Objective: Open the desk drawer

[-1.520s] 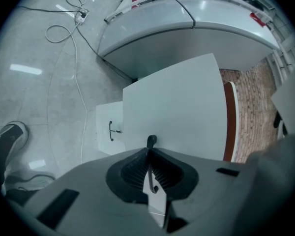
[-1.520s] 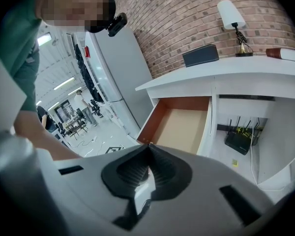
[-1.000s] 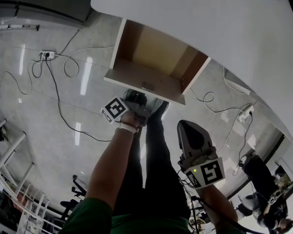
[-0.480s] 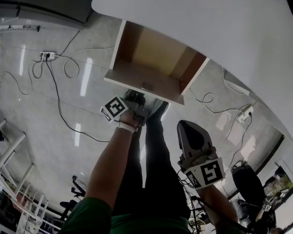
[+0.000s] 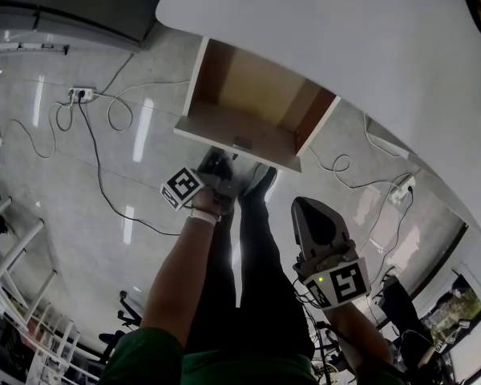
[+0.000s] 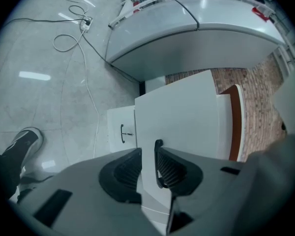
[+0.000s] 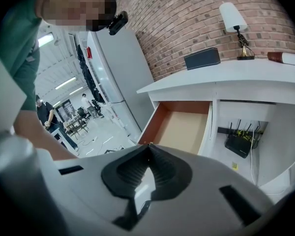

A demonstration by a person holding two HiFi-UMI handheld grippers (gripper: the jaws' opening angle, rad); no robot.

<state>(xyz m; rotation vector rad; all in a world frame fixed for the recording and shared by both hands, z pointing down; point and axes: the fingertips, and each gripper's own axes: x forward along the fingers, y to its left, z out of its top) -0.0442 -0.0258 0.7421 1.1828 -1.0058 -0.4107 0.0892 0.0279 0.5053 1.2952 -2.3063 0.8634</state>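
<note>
- The drawer (image 5: 234, 133) is open under the white desk (image 5: 337, 46); its inside is brown and has nothing in it
- The left claw (image 5: 219, 172) is just below the drawer front, near the small handle (image 5: 242, 143); its two jaws are a little apart and hold nothing
- The right claw (image 5: 309, 212) is lower down, apart from the drawer; its jaws are closed, tips touching, with nothing in them
- White cables (image 5: 104, 111) lie on the shiny floor (image 5: 56, 183)
</note>
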